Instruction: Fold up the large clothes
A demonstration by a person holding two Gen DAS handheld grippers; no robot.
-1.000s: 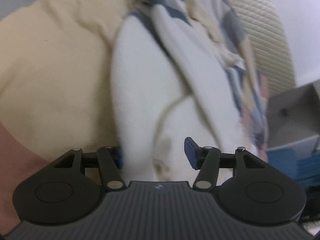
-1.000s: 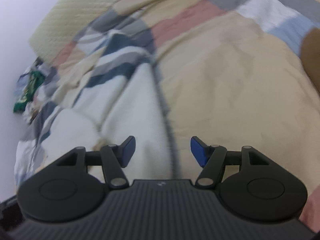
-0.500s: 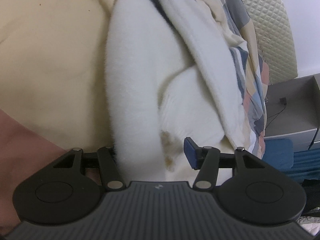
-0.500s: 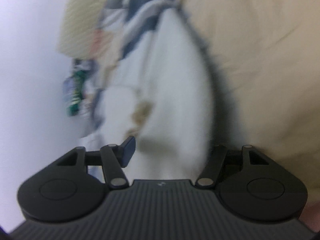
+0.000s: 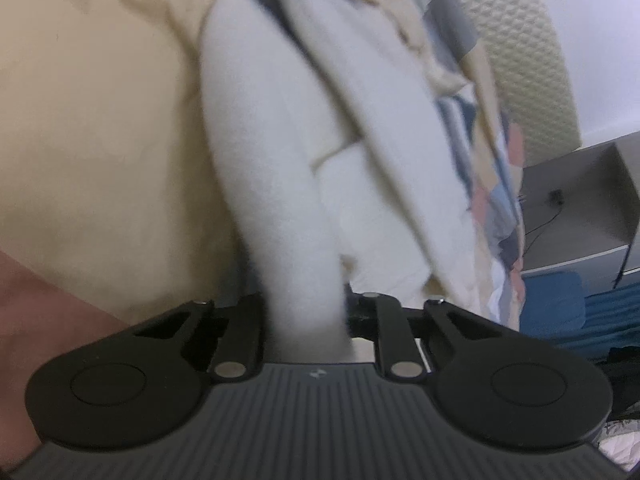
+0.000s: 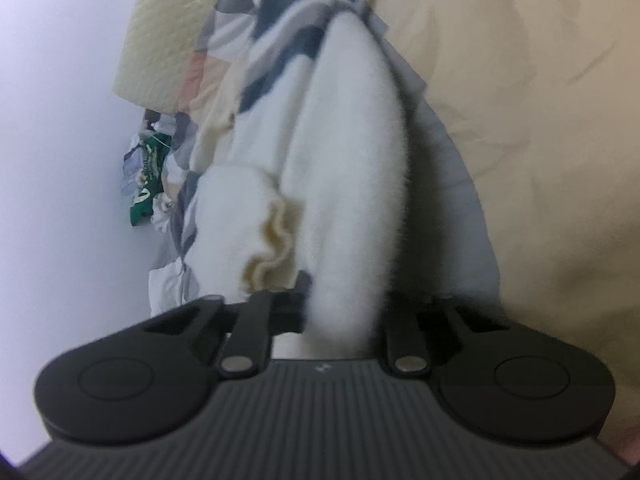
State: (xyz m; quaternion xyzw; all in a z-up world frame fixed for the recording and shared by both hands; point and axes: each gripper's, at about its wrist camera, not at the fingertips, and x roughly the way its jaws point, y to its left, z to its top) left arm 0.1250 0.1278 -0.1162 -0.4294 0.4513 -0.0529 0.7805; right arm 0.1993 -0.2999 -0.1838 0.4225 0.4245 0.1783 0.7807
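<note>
Left wrist view, left to right: cream bedcover [image 5: 100, 140] filled the left, with a pinkish patch at the lower corner. The white fleece garment [image 5: 272, 168] ran up the middle in thick folds, lying on the bed. The left gripper [image 5: 306, 312] had a thick fold of it between its jaws; the jaws were closing, pads hidden in the pile and pressing the cloth. Right of that were a patchwork quilt [image 5: 492, 184], a quilted headboard [image 5: 532, 52] and a grey shelf unit [image 5: 580, 208].

Right wrist view: blank wall at left, a green packet [image 6: 148, 176] by the bed edge, then the same garment [image 6: 352, 168] with a frilly cream hem [image 6: 272, 248] bunched beside the left finger. The right gripper [image 6: 344, 312] was also closing on a fat fold, cloth pinched between the jaws. The bedcover [image 6: 540, 120] was at right.

Handling, as judged: soft, floppy, bulky fleece; light but draggy on the cover, not fragile, and grippy rather than slick. The thick pile could let a shallow pinch slip, so deep bites on an edge or corner look best. Both grips seemed to sit on one long folded edge, good for lifting it together.
</note>
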